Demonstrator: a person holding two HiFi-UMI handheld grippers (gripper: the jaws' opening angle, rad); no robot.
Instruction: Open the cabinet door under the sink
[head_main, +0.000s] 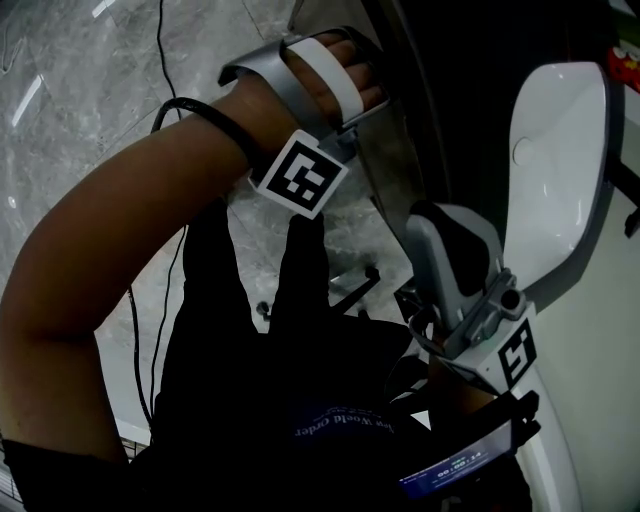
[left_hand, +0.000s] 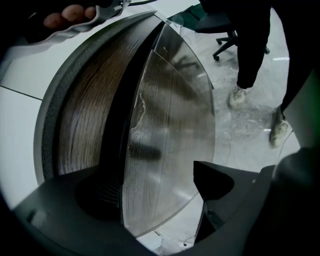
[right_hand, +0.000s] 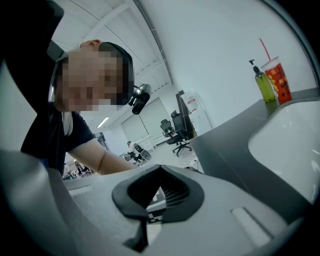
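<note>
Left tool (left_hand: 155, 192): jaws wide apart, the door's free edge between them, pads not visibly pressing.
Right tool (right_hand: 150, 197): jaws together, empty, beside the white sink (head_main: 560, 170).
Cabinet door (left_hand: 170, 140): glossy, ajar, with a dark gap on its left.
Around: soap bottle (right_hand: 263, 82) and red cup (right_hand: 276, 80) far on the counter (right_hand: 225, 145); a bystander's shoes (left_hand: 239, 96) and an office chair (left_hand: 225, 35) beyond the door.

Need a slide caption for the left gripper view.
Left gripper, jaws apart, straddles the edge of the glossy cabinet door beside a wood-grain panel.
</note>
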